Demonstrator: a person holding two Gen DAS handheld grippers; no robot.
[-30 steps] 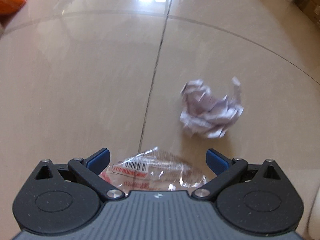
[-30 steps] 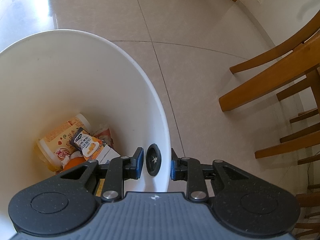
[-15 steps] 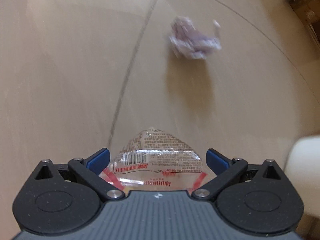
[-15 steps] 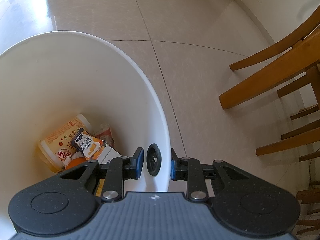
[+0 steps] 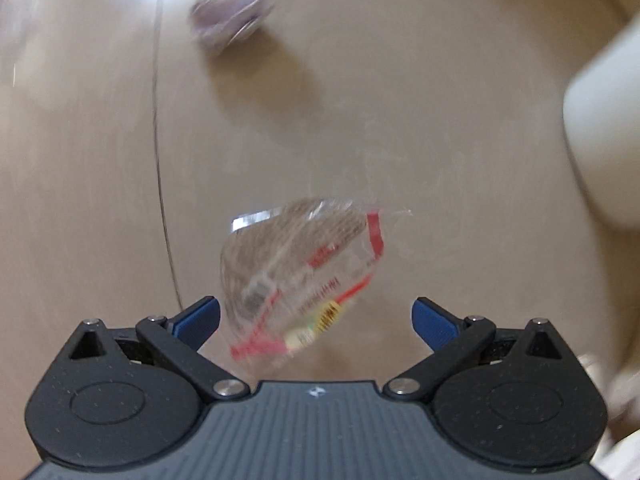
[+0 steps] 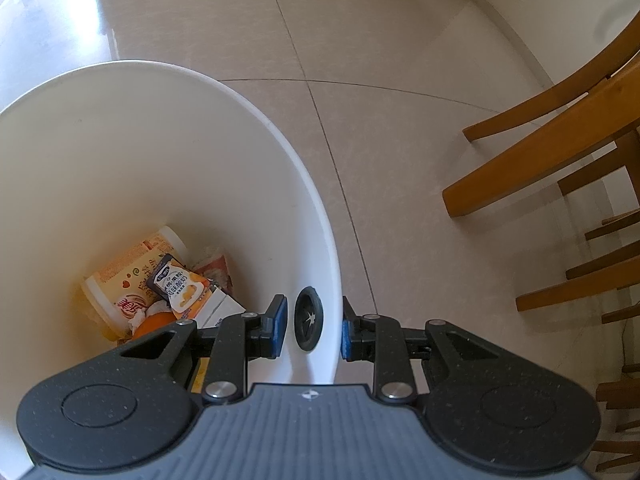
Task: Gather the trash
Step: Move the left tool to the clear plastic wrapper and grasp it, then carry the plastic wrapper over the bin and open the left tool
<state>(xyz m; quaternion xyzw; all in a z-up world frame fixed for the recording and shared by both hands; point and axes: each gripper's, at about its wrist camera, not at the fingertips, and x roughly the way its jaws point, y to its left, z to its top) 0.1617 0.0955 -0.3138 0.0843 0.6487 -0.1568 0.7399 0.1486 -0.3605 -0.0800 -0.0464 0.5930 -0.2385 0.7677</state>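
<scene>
Clearly, two things are going on at once. In the right wrist view, the right gripper (image 6: pixel 314 326) is seen pinching the near wall of the white bin (image 6: pixel 120 152): one blue pad sits inside the rim and the other outside, with a black round grommet (image 6: pixel 308 323) in the wall between them. At the bottom of the bin some trash is already gathered: a yellow cup (image 6: pixel 128 280), a small printed pouch (image 6: pixel 180 286) and something orange that cannot be identified. Wooden chair legs (image 6: pixel 540 160) stand on the floor to the right.

In the left wrist view, the left gripper (image 5: pixel 316 318) is spread wide and its pads press on nothing. A clear plastic wrapper (image 5: pixel 300 276) with red print is seen between and just beyond the open fingers, above the beige tiled floor (image 5: pixel 80 200). The picture is blurred, so it cannot be told whether the wrapper lies on the floor or is in the air. A crumpled paper ball (image 5: pixel 230 20) is seen far on the floor, and a pale shape at the right edge is probably the bin.

The wrapper is judged to be very light, thin and soft, and also slippery; it will fold and slide easily. It should be taken at a bunched or folded part near its middle, not at a single loose edge. The paper ball is judged light and easily crushed, so it can be pinched across its body.
</scene>
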